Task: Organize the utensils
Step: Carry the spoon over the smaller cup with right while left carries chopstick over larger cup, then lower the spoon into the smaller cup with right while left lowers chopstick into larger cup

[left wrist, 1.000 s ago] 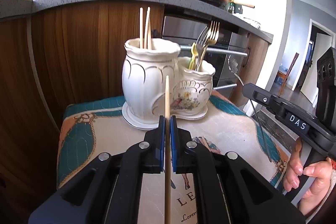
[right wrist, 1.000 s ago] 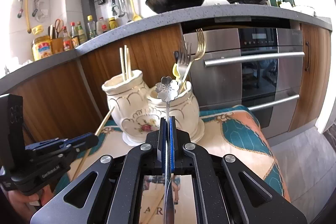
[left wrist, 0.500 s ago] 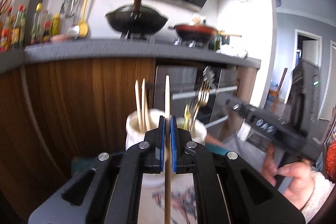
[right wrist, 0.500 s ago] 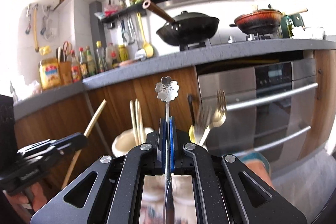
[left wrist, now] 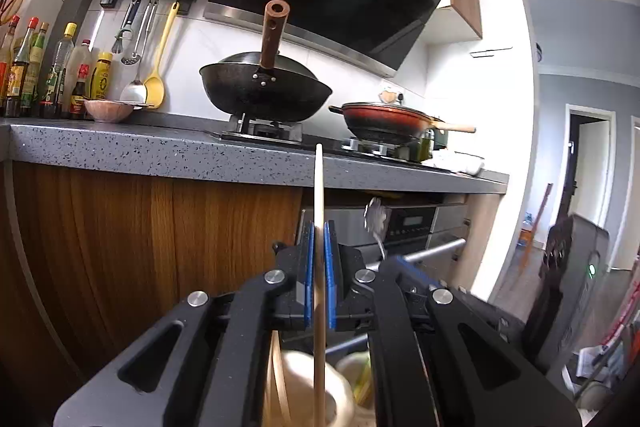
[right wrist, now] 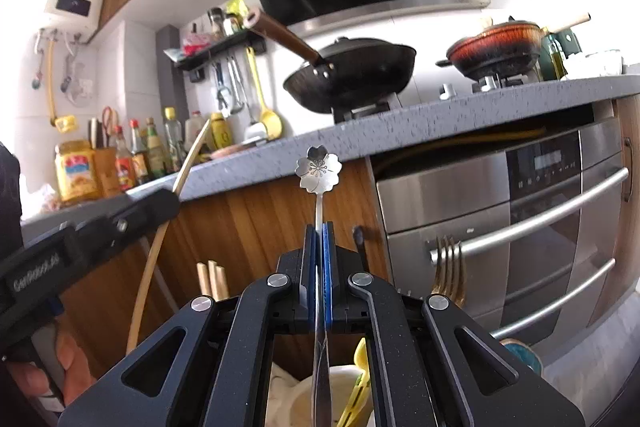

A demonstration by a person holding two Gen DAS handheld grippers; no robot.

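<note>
While my left gripper (left wrist: pixel 319 275) clamps a pale wooden chopstick (left wrist: pixel 319 187) mid-frame and my right gripper (right wrist: pixel 319 267) pinches a flower-headed silver spoon (right wrist: pixel 318 169), both remain undelivered above the cream ceramic holder (left wrist: pixel 332 391) at bottom centre.

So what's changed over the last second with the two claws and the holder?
Both claws have risen: the white ceramic holder has dropped to the bottom edge of both views and the countertop fills the middle. No change in grip: left claw holds the chopstick, right claw the flower-handled utensil.

Speckled grey countertop (left wrist: pixel 160 151), wood cabinets (left wrist: pixel 160 247), steel oven (right wrist: pixel 520 219).
</note>
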